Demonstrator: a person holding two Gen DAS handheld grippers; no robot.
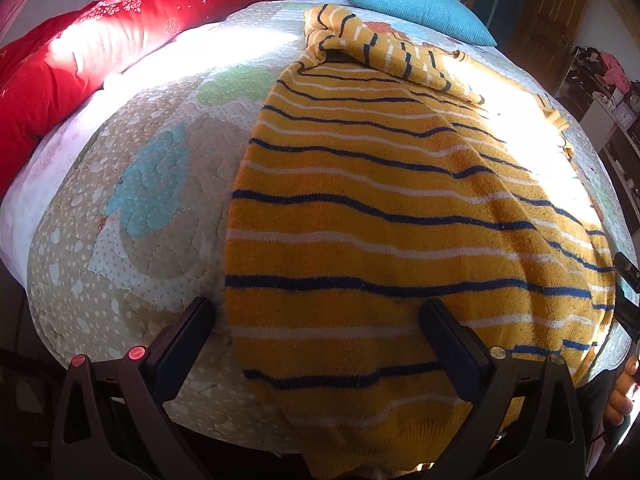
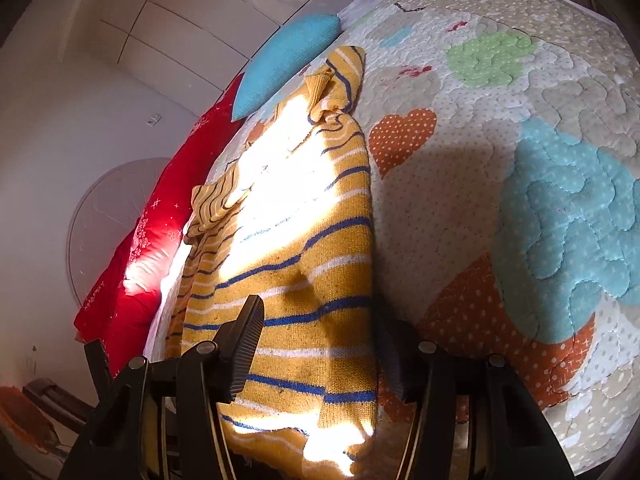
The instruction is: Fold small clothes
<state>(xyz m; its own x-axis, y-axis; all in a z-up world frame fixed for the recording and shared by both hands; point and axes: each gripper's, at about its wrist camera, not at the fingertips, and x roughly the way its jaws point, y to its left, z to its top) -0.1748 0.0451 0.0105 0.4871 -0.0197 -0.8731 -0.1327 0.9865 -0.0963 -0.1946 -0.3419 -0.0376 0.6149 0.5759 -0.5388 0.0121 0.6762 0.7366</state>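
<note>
Sunlit across its middle, the quilted bed cover carries a yellow striped sweater lying lengthwise, hem toward the cameras and neck toward the blue pillow, with a red pillow along the far side. Both the left gripper and right gripper are spread wide, straddling the sweater's hem edges without clamping.

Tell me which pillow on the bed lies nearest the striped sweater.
The small blue pillow, right beside the yellow striped sweater's far sleeve. The long red pillow lies apart along the bed's edge.
</note>
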